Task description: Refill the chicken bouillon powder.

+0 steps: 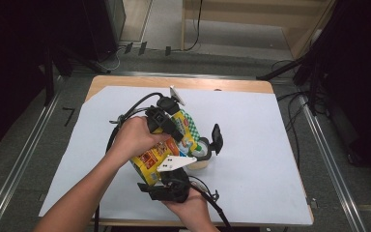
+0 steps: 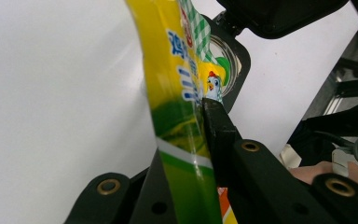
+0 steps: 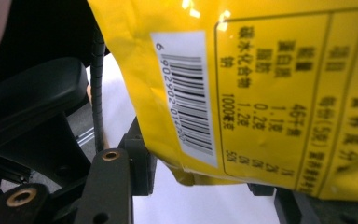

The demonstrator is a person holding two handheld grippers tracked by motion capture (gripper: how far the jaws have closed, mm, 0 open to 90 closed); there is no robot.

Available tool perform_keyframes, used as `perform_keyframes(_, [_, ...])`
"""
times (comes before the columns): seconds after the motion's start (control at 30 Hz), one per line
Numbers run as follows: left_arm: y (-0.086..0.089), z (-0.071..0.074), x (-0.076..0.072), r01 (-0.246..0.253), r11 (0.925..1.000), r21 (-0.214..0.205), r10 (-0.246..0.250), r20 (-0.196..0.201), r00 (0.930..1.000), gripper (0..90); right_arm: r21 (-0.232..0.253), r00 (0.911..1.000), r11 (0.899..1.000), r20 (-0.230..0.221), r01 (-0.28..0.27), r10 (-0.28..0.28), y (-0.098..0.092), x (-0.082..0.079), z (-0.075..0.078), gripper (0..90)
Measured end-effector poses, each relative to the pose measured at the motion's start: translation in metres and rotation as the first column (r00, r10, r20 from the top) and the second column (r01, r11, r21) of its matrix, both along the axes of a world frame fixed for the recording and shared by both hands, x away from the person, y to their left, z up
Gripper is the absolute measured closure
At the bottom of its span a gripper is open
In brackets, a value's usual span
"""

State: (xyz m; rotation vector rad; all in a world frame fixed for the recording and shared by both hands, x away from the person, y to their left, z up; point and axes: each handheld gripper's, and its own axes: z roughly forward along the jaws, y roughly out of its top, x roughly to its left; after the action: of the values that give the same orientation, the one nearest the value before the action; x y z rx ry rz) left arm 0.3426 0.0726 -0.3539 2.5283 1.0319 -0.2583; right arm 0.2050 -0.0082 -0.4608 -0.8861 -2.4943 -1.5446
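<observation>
Over a white-covered desk [image 1: 251, 125], the left tool [image 2: 200, 140] has its jaws clamped tight on the edge of a yellow seasoning pouch [image 2: 177, 93]. The right tool [image 3: 191, 186] grips the same pouch's barcoded lower end between half-parted jaws, just beside a small jar [image 1: 200, 157].

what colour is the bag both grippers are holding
Mostly yellow bag, with green bands and a green-white check top; clearest in the left gripper view.

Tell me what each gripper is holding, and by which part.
The left gripper pinches the yellow pouch at its flat green-striped edge; the right gripper holds the same pouch at its barcode end.
</observation>
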Motion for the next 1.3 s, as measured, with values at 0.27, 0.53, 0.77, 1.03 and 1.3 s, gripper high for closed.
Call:
perform_keyframes(0.27, [-0.0017, 0.0046, -0.0028, -0.017, 0.9997, 0.015, 0.017, 0.020, 0.9997, 89.4, -0.003, 0.9998, 1.000, 0.018, 0.004, -0.004, 0.0008, 0.0025, -0.0026, 57.8])
perform_keyframes(0.53, [-0.0012, 0.0031, -0.0028, -0.008, 0.9996, 0.028, 0.008, 0.010, 0.9999, 87.2, 0.006, 0.9998, 1.000, 0.006, 0.020, -0.020, -0.0040, 0.0082, -0.0067, 63.6])
perform_keyframes(0.77, [0.0016, 0.0039, 0.0034, -0.003, 0.9998, -0.020, 0.002, -0.014, 0.9999, 85.5, 0.064, 0.9997, 0.998, -0.017, -0.016, 0.017, -0.0066, 0.0081, 0.0006, 64.6])
perform_keyframes(1.03, [-0.0042, 0.0069, -0.0031, 0.004, 0.9996, 0.029, -0.004, 0.025, 0.9997, 89.8, 0.039, 0.9994, 0.999, -0.027, -0.018, 0.019, -0.0023, 0.0086, 0.0003, 62.5])
perform_keyframes(1.3, [0.0005, 0.0098, -0.0055, -0.026, 0.9984, 0.050, 0.026, 0.016, 0.9995, 90.0, -0.002, 0.9987, 0.999, 0.002, 0.051, -0.051, -0.0019, 0.0054, -0.0030, 54.4])
